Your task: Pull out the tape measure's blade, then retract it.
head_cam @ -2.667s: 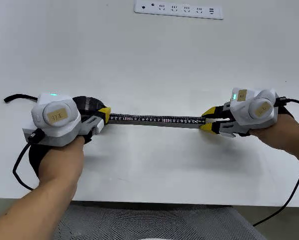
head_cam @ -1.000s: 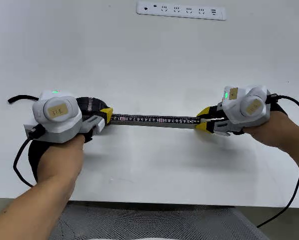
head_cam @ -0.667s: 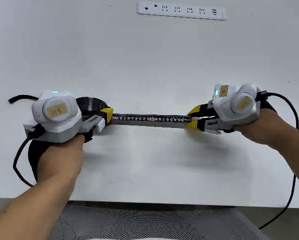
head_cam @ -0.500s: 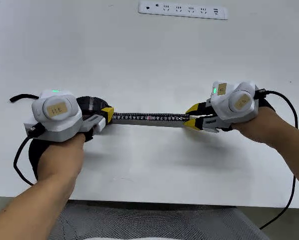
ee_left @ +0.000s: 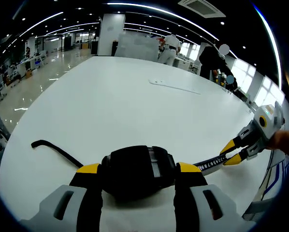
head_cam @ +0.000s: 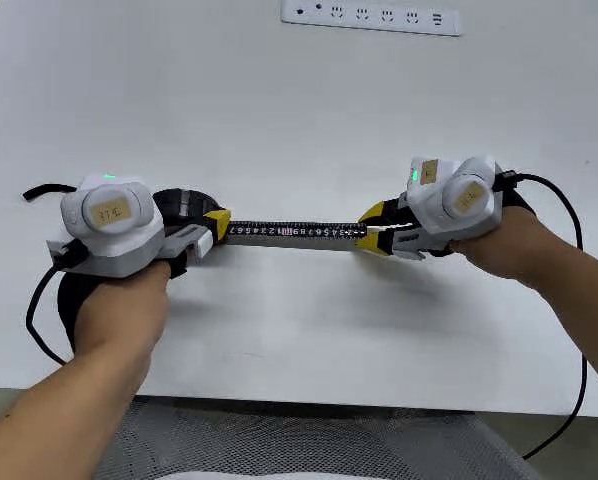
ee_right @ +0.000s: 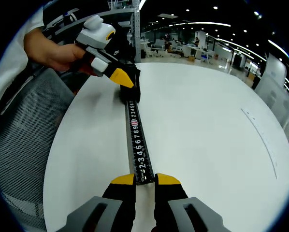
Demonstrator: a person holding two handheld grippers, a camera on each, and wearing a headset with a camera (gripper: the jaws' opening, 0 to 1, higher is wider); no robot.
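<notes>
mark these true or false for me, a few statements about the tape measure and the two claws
1. The left claw is shut on the tape measure's black case. True.
2. The right claw is open and clear of the blade. False: it is shut on the blade's end.
3. The blade is wound fully into the case. False: a numbered stretch of it spans the gap between the two claws.
4. A white power strip lies at the far side of the white table. True.
5. The case rests beside the power strip. False: it is at the near side of the table, in the left claw.
</notes>
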